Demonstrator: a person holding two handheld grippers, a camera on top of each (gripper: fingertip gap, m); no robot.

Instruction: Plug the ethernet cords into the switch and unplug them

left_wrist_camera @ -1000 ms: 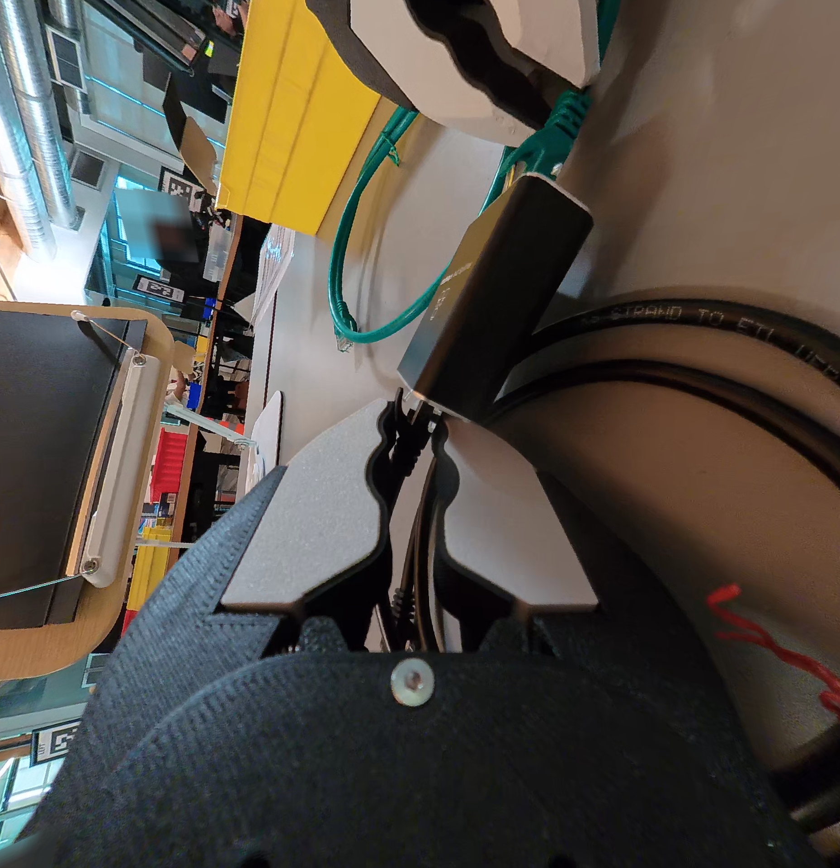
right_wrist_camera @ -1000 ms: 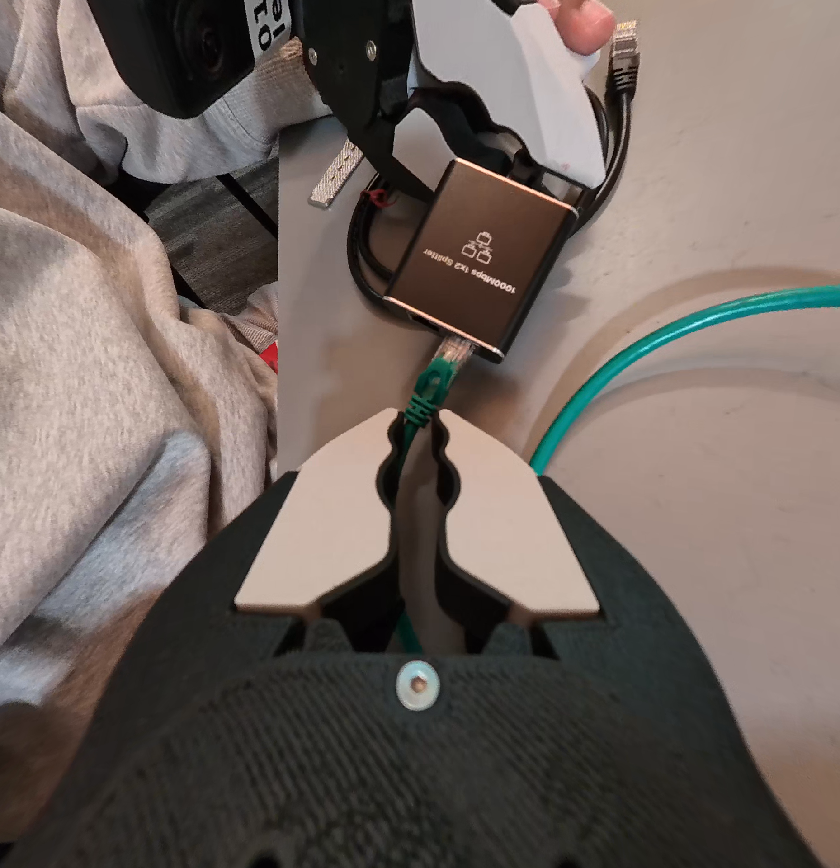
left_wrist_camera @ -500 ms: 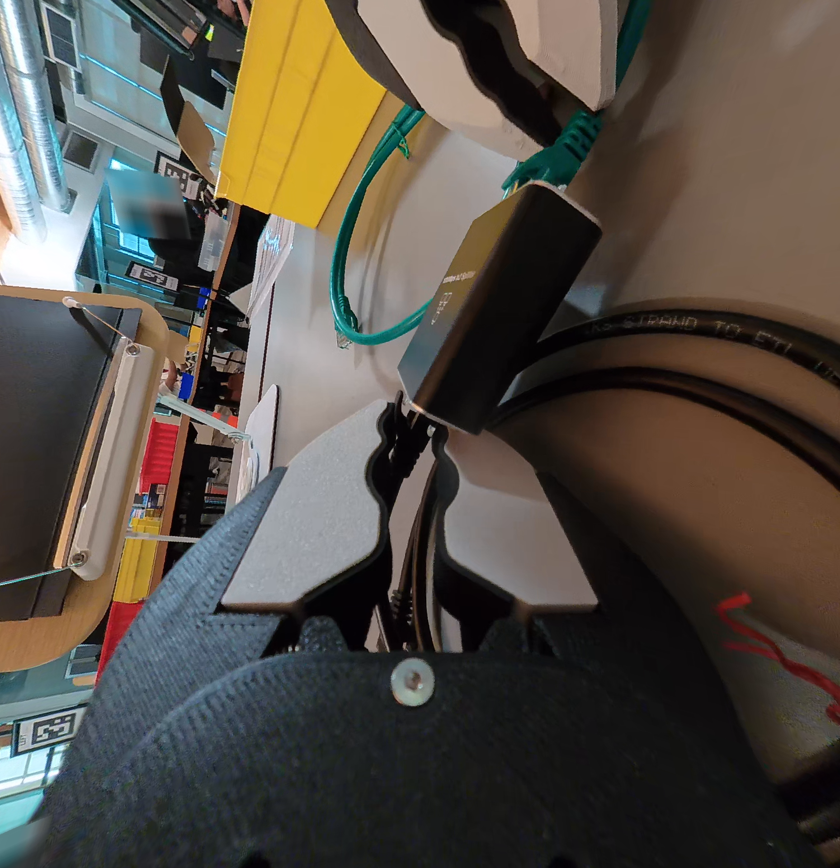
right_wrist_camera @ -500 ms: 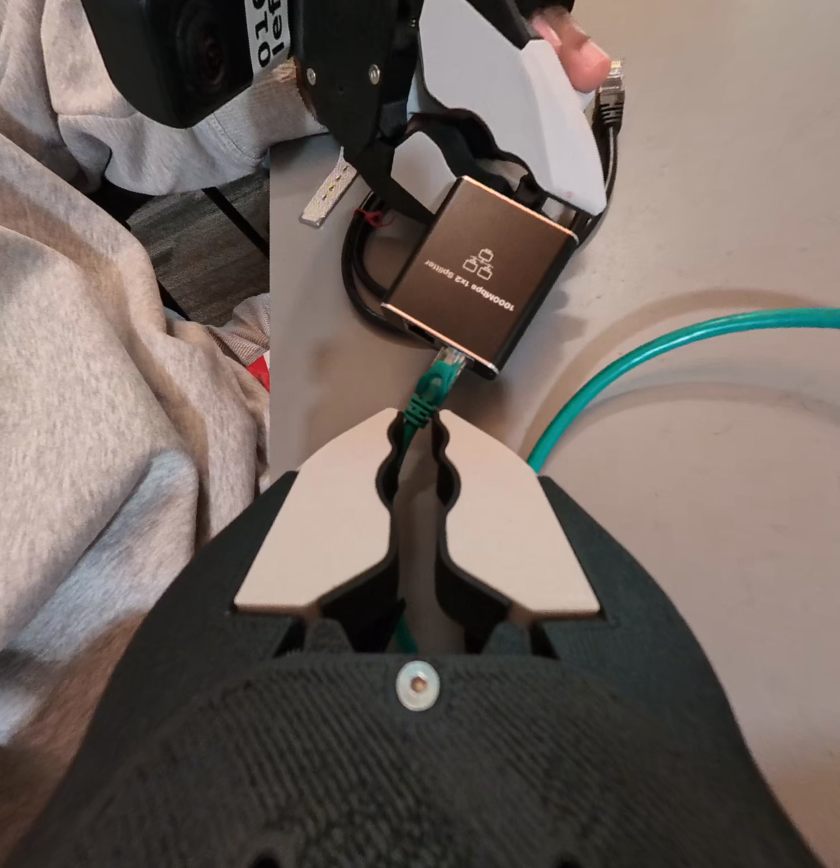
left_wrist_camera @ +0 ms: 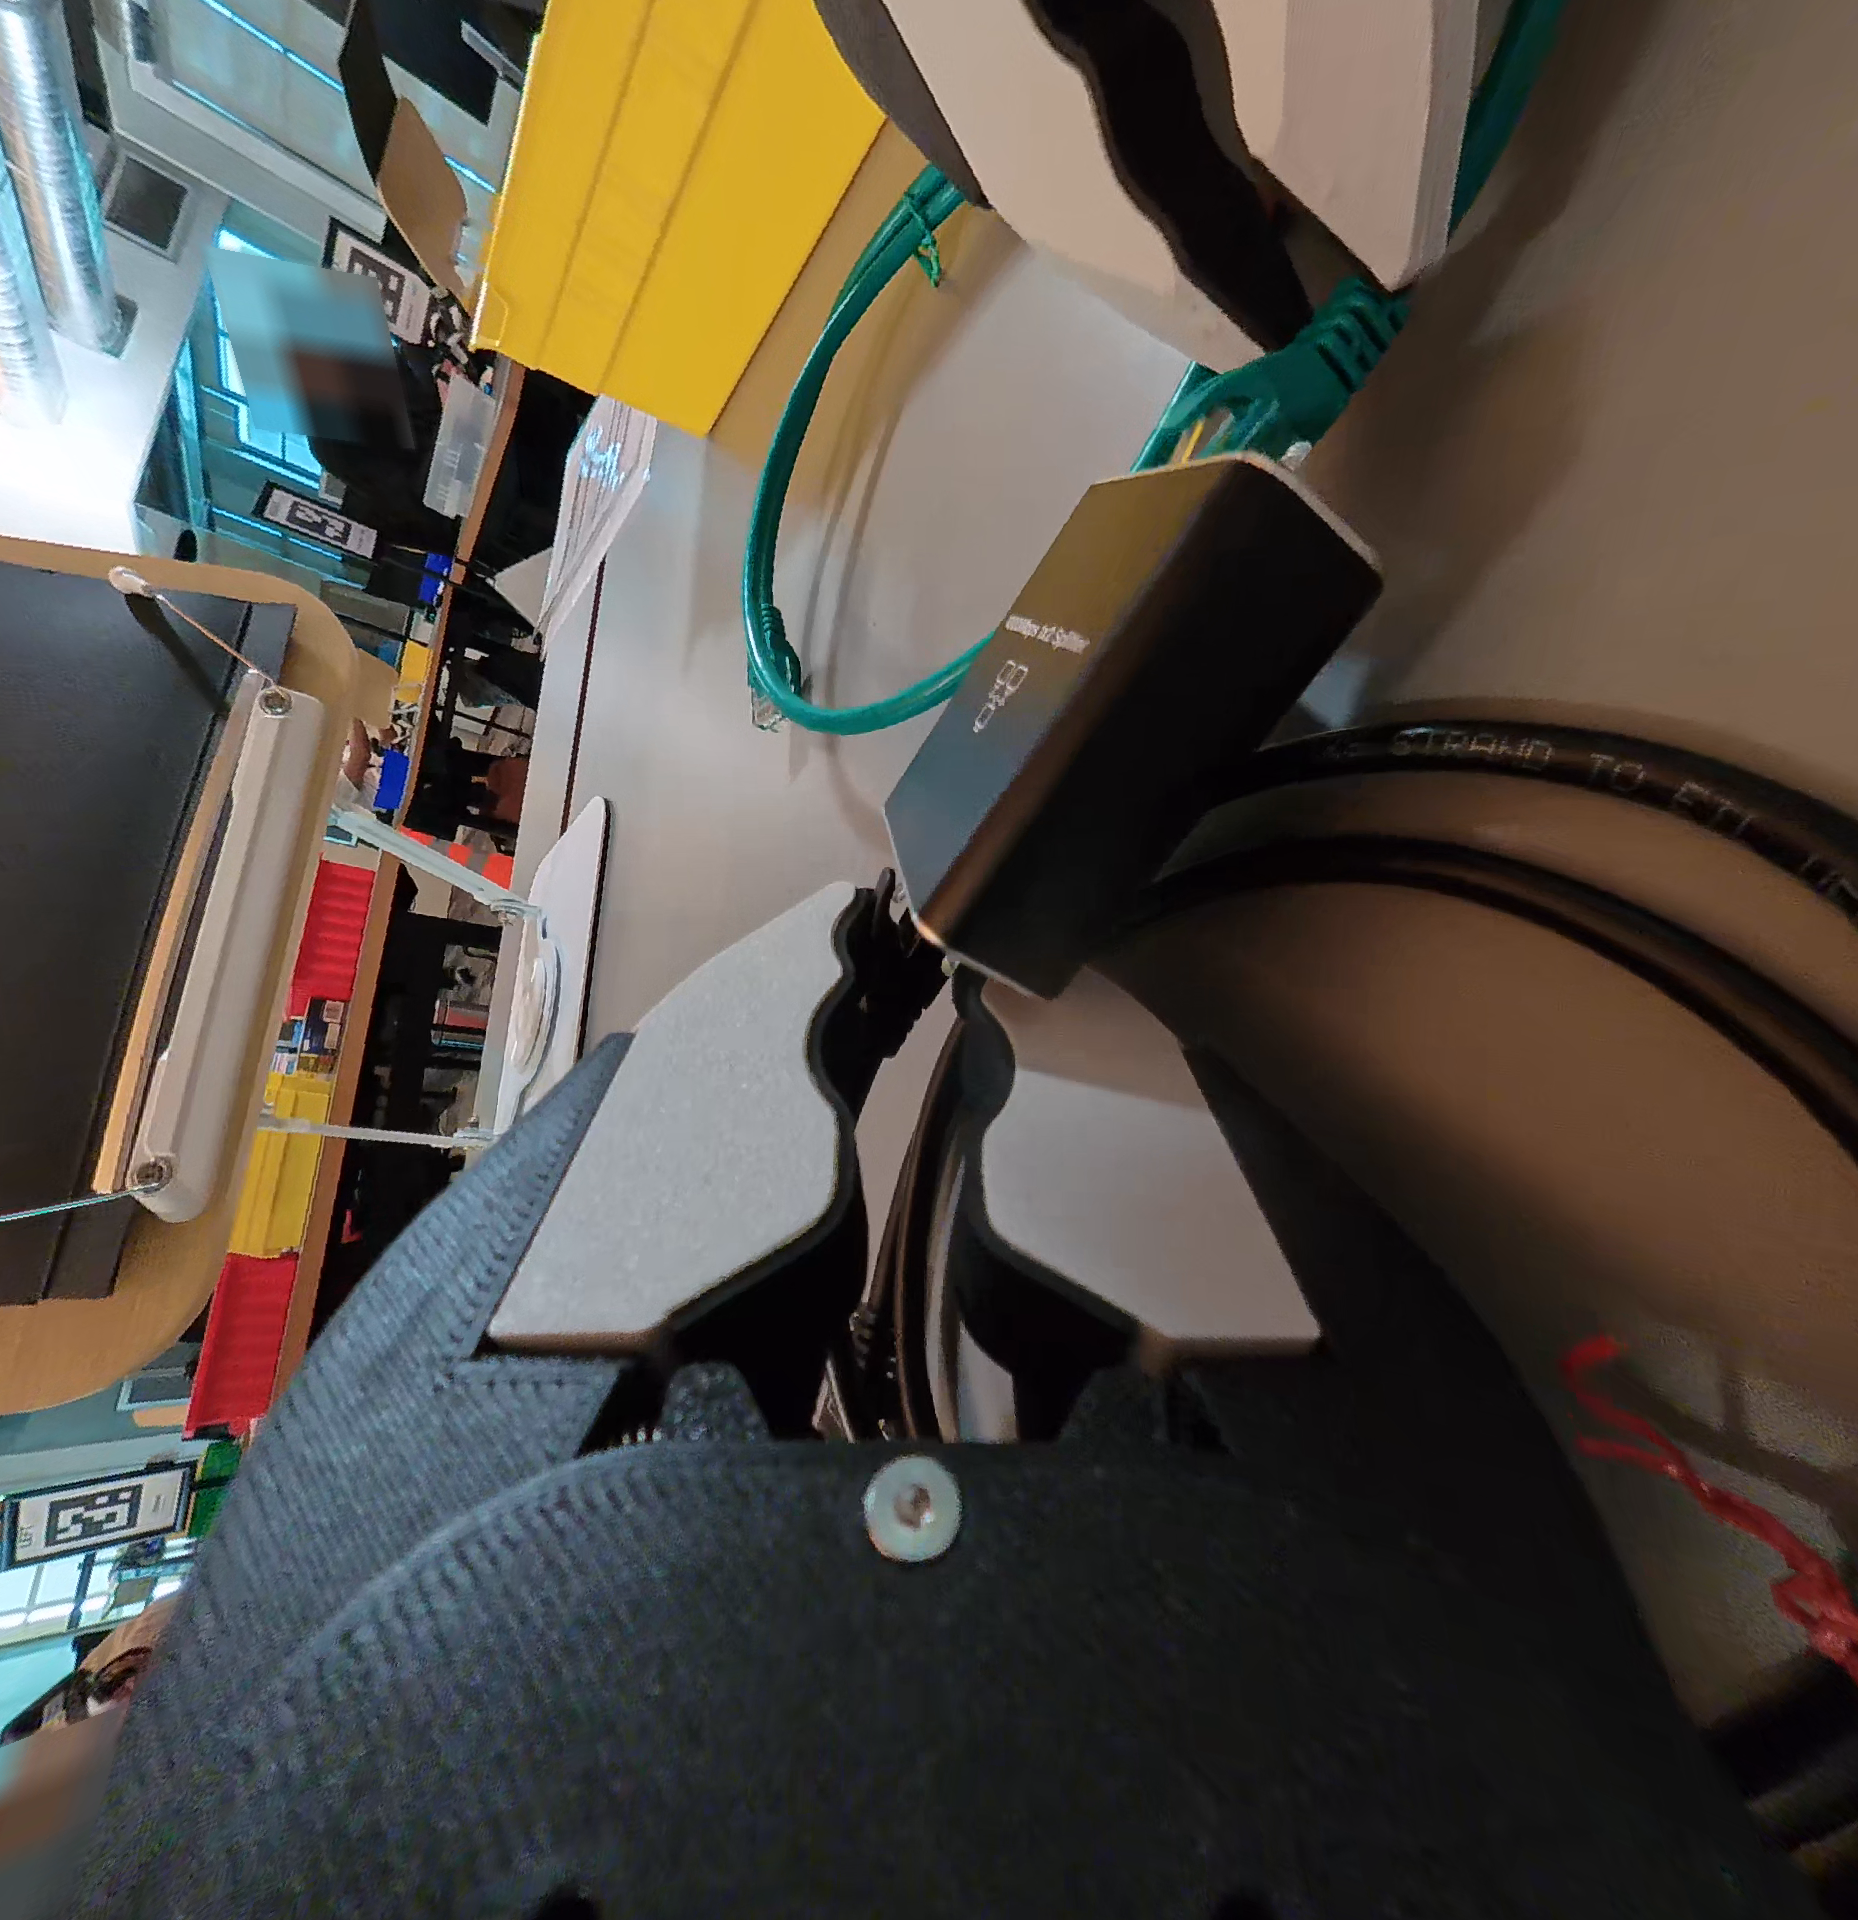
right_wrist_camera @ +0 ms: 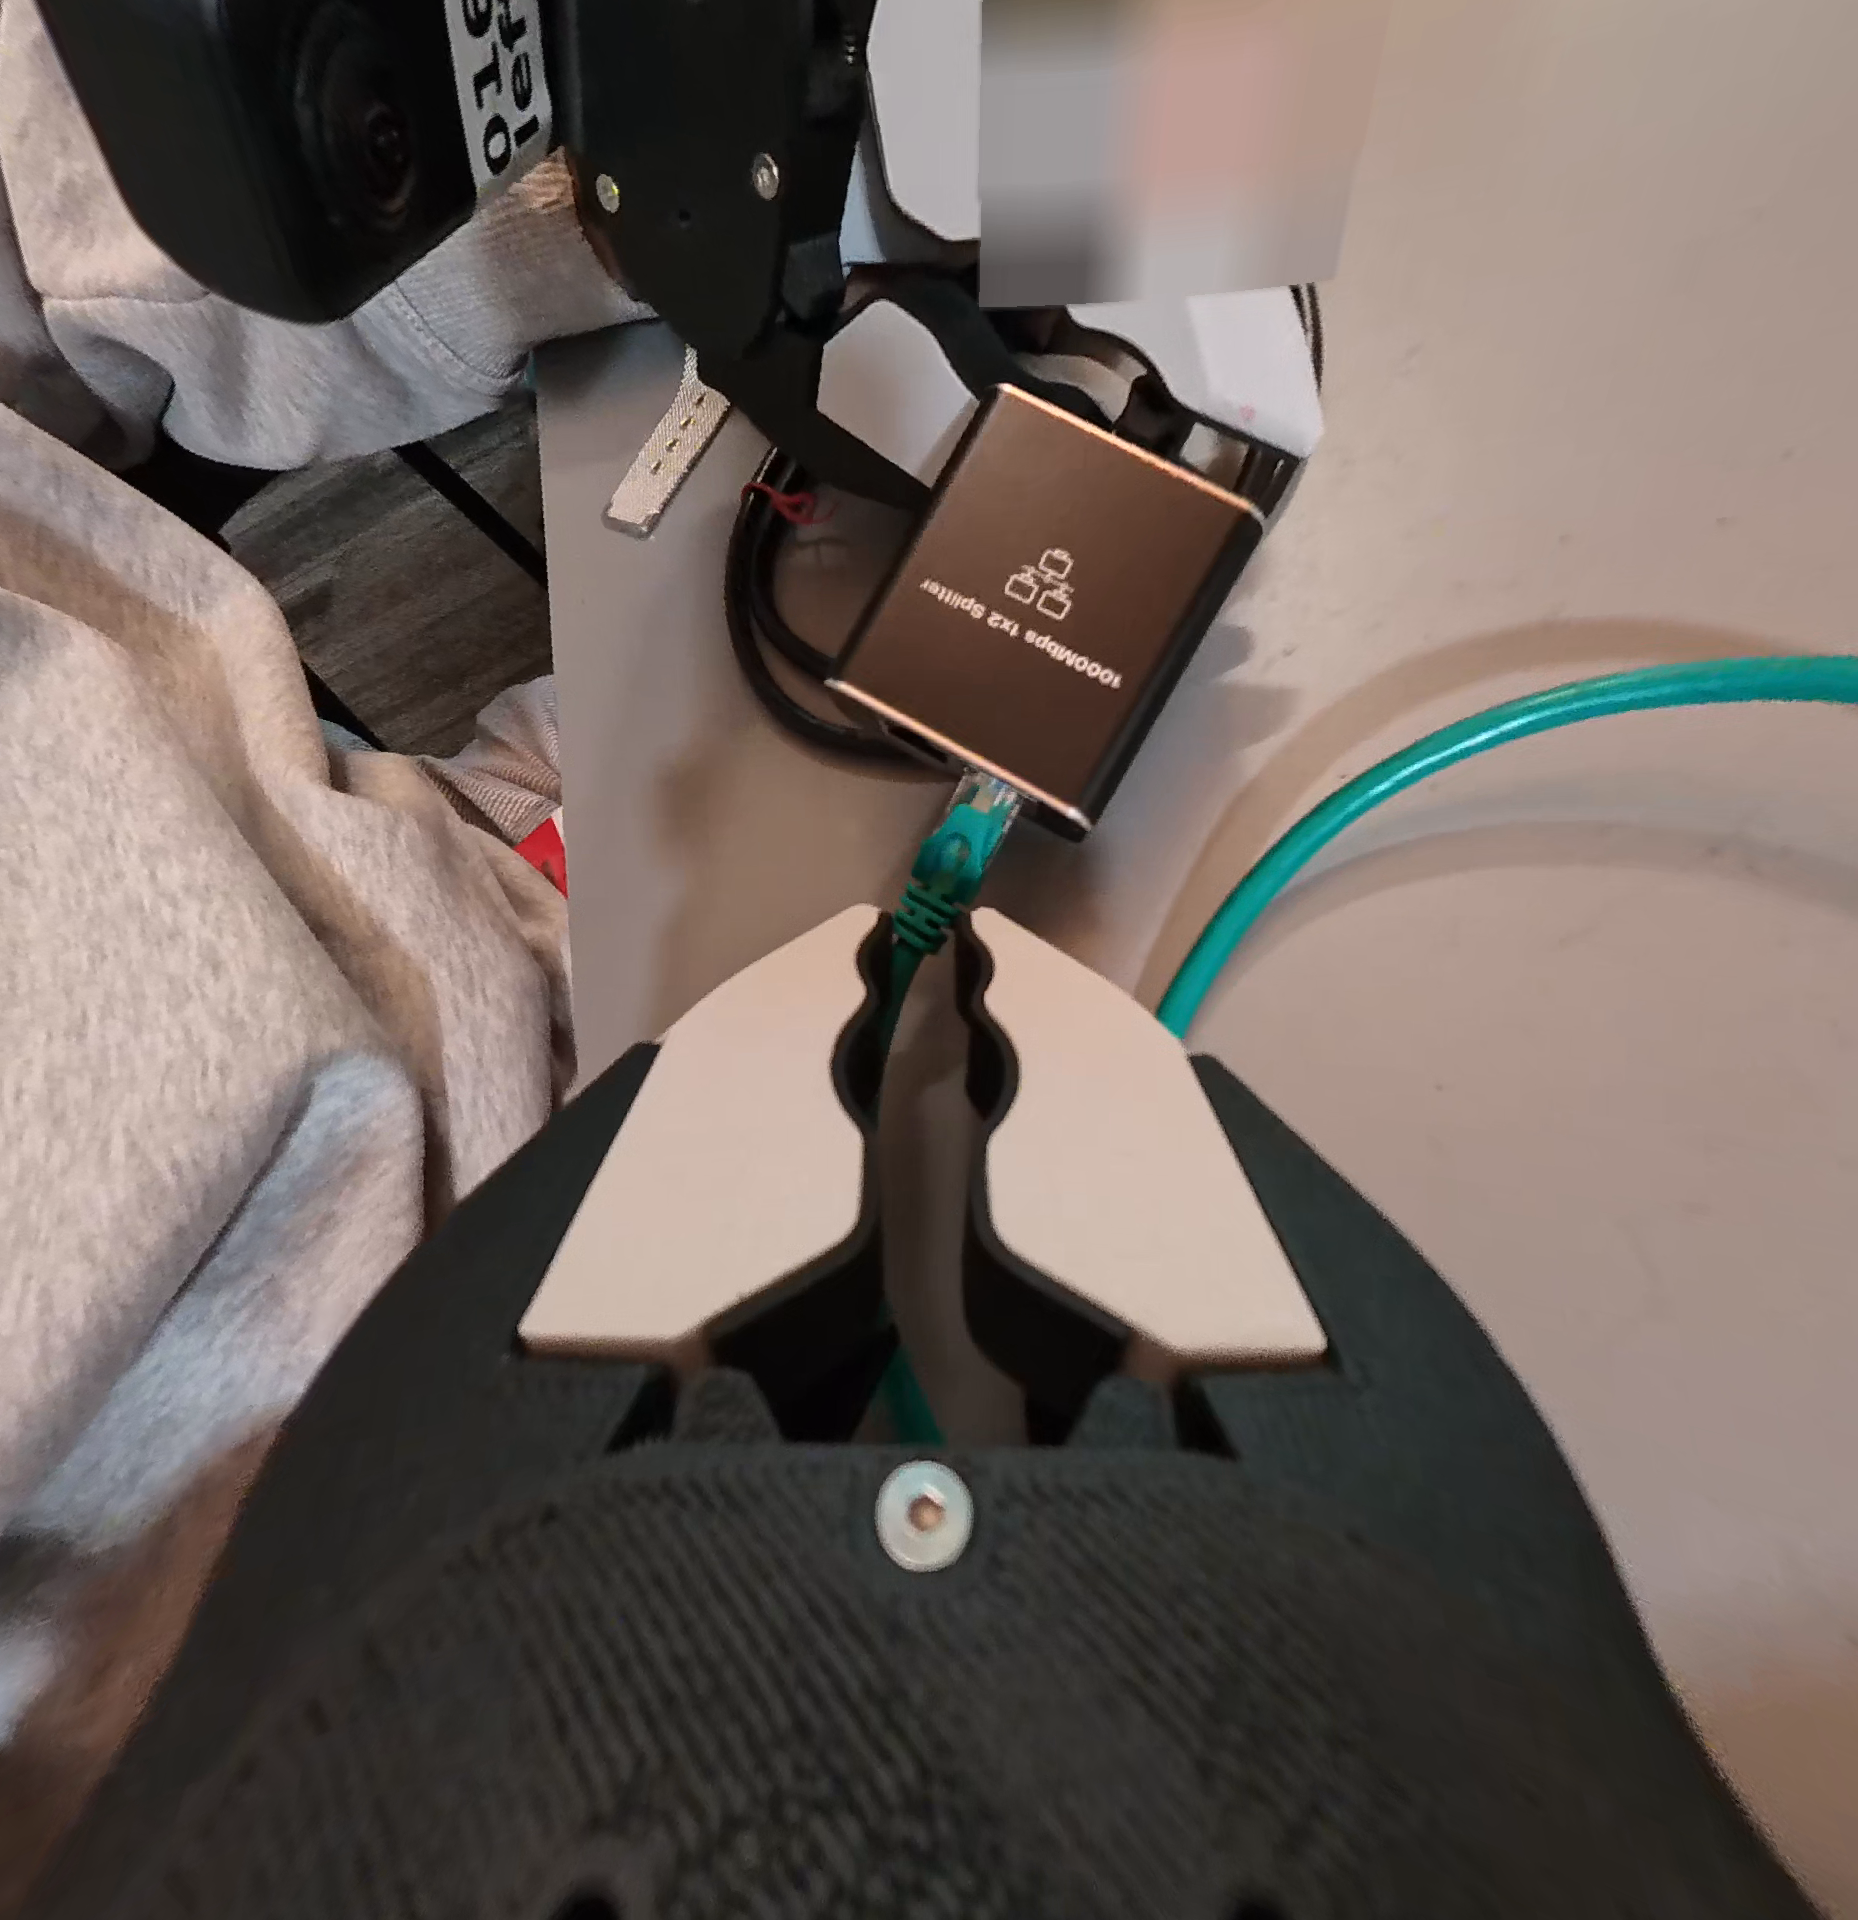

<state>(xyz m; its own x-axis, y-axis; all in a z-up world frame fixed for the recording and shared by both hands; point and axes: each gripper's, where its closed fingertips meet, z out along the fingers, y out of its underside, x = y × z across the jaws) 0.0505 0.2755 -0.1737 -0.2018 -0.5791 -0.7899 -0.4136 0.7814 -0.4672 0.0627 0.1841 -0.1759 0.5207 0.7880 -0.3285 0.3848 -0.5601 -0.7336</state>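
Observation:
The switch (left_wrist_camera: pixel 1133 727) is a small dark metal box lying on the grey table, also in the right wrist view (right_wrist_camera: pixel 1050 603). My left gripper (left_wrist_camera: pixel 904 956) is shut on the black cord's plug at the switch's near end. The black cord (left_wrist_camera: pixel 1527 810) loops off to the right. My right gripper (right_wrist_camera: pixel 925 925) is shut on the green cord just behind its plug (right_wrist_camera: pixel 972 821). The plug's clear tip sits at the mouth of the switch's port. The right gripper (left_wrist_camera: pixel 1216 156) and green plug (left_wrist_camera: pixel 1309 353) also show at the top of the left wrist view.
The green cord (right_wrist_camera: pixel 1424 758) curves away over the table, and its free end (left_wrist_camera: pixel 769 686) lies beyond the switch. A yellow box (left_wrist_camera: pixel 676 187) stands at the back. A red twist tie (left_wrist_camera: pixel 1735 1507) binds the black cord. A person's grey sleeve (right_wrist_camera: pixel 177 935) is beside the table edge.
The switch has shifted slightly with both grippers still holding their cords. More of the green plug's clear tip shows outside the port than before.

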